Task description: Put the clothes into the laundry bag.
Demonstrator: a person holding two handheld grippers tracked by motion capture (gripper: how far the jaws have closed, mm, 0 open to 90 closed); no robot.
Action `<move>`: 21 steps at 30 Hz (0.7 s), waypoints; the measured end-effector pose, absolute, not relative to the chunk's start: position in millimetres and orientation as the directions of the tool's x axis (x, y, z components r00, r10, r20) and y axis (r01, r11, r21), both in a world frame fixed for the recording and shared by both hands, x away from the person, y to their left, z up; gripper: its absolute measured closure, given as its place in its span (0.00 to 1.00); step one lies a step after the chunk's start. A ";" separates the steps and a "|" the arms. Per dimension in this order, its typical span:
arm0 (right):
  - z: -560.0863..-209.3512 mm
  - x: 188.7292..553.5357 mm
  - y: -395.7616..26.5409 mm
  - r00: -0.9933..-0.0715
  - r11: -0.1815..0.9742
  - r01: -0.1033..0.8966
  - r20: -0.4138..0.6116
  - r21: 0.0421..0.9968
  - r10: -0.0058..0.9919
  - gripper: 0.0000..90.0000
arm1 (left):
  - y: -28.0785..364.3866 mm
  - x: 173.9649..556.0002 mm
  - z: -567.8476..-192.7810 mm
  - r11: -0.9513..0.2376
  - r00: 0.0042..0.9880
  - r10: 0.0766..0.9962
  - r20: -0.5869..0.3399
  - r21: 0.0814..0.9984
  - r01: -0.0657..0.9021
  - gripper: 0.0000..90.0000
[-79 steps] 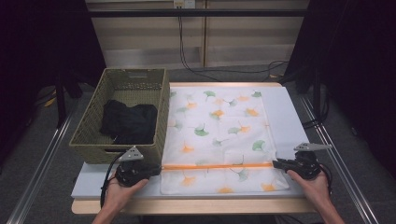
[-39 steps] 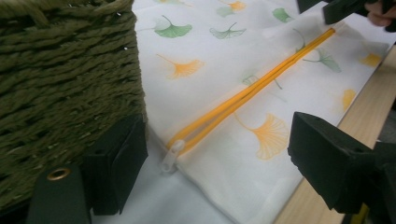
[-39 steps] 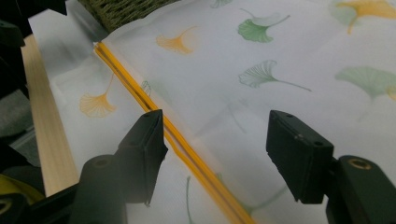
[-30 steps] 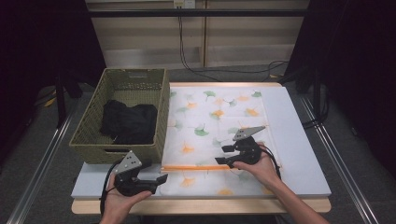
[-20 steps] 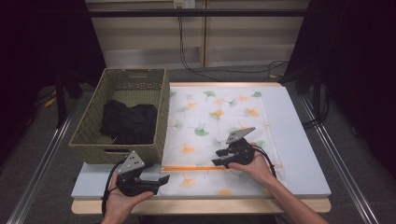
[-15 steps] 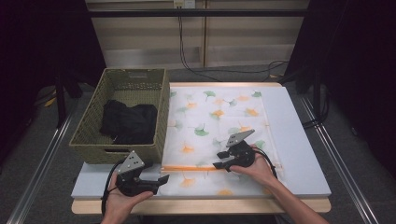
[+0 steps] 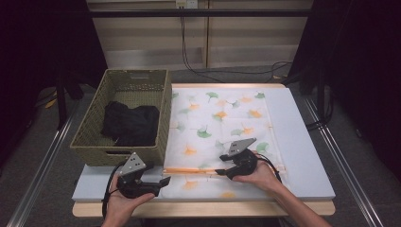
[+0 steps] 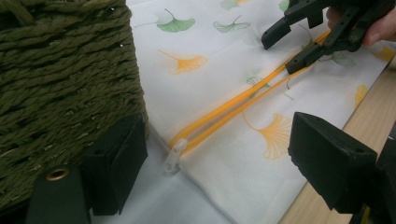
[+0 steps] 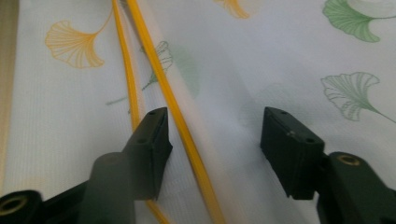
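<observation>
Right gripper view: the right tool [image 9: 212,156] gapes wide, holding nothing, over the zip [image 9: 180,119]; closing crooked, it could pinch only cloth [image 9: 280,56].

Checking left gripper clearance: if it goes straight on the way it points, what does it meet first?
Probably the white zipper pull at the end of the orange zipper on the mesh bag, between the left gripper open jaws. Depth is unclear; the basket sits close alongside.
</observation>
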State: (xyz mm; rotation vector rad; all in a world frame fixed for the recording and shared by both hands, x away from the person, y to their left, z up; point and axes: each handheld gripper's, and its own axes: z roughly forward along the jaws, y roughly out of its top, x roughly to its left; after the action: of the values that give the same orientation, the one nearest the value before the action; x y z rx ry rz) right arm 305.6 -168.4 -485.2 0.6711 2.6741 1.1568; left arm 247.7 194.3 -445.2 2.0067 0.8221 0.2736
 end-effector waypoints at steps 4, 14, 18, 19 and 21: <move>-483.9 309.0 -169.3 -0.875 0.596 0.358 0.035 0.719 0.484 0.62 | 195.3 248.4 -445.3 -0.348 0.748 0.650 -0.133 0.823 0.448 0.21; -482.5 321.6 -166.7 -0.808 0.575 0.411 -0.009 0.707 0.589 0.57 | 195.0 249.1 -445.8 -0.349 0.748 0.649 -0.135 0.821 0.451 0.21; -482.7 327.9 -168.4 -0.797 0.558 0.442 0.022 0.702 0.604 0.56 | 195.3 249.7 -446.3 -0.347 0.745 0.653 -0.138 0.820 0.455 0.21; -481.9 328.7 -168.8 -0.796 0.564 0.446 0.019 0.696 0.605 0.58 | 195.4 249.9 -446.3 -0.349 0.747 0.651 -0.136 0.820 0.454 0.21; -482.3 328.7 -168.8 -0.790 0.559 0.447 0.017 0.699 0.612 0.59 | 194.6 249.4 -446.3 -0.354 0.748 0.651 -0.130 0.819 0.451 0.21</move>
State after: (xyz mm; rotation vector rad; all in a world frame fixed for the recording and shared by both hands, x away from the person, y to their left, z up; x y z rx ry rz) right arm 328.7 -168.8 -482.3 0.8870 2.5653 1.0533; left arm 249.4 194.6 -446.3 2.0103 0.8327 0.2704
